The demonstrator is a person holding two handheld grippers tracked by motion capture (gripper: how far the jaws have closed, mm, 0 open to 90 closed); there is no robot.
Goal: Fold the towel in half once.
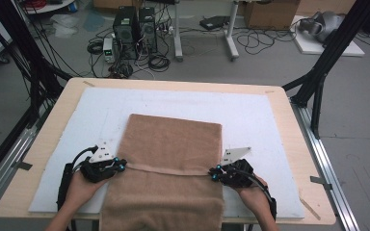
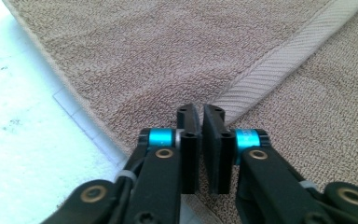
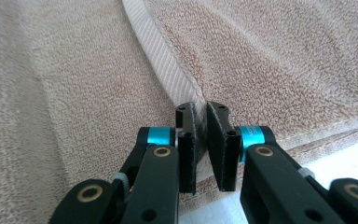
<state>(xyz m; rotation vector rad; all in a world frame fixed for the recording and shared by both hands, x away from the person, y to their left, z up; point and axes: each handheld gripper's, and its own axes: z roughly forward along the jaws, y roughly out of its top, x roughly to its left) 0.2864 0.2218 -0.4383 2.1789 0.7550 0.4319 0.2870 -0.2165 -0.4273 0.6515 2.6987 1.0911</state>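
Observation:
A brown towel (image 1: pixel 173 139) lies on the white mat (image 1: pixel 250 115), and its near part hangs over the table's front edge. A pale hem band (image 1: pixel 168 169) runs across it from one gripper to the other. My left gripper (image 1: pixel 120 166) is at the towel's left edge, shut on the hem's end. In the left gripper view the jaws (image 2: pixel 201 109) stand nearly together where the hem (image 2: pixel 279 60) meets them. My right gripper (image 1: pixel 213 173) is at the right edge. Its jaws (image 3: pixel 200 107) pinch the other end of the hem (image 3: pixel 158 51).
The wooden table (image 1: pixel 58 125) carries the white mat, which shows bare to the left, right and behind the towel. Black frame struts (image 1: pixel 318 72) rise at both sides. Computers (image 1: pixel 135 31) and cables sit on the floor beyond the table.

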